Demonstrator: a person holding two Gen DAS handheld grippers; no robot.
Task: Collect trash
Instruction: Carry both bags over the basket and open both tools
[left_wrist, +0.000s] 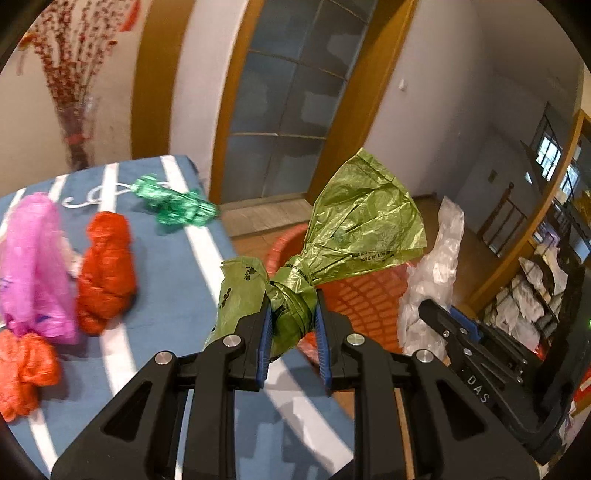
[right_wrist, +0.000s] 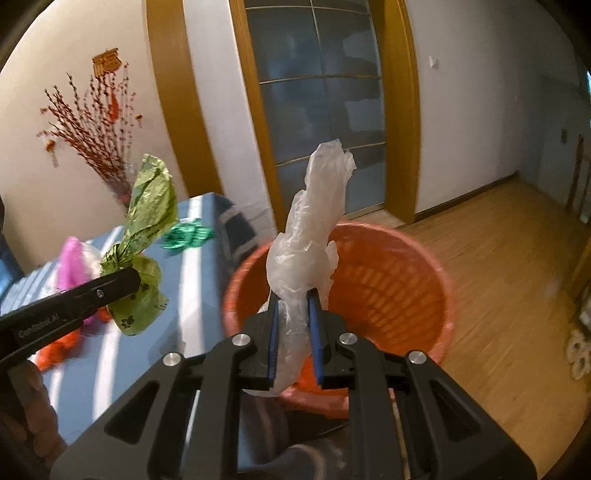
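my left gripper (left_wrist: 293, 314) pinches the olive-green bag (left_wrist: 354, 221) at its knot, my right gripper (right_wrist: 293, 314) clamps the clear plastic bag (right_wrist: 314, 221), both standing upright at the orange basket (right_wrist: 388, 280), so i'd center over the rim before releasing.

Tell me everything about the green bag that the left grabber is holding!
The green bag is thin, crinkly, see-through plastic with dark paw prints and some writing. It is tied in a knot in the middle. The left gripper is shut on that knot. The loose top fans upward and a puffy part hangs to the side. It is held in the air between the blue striped table and the orange basket, touching nothing else.
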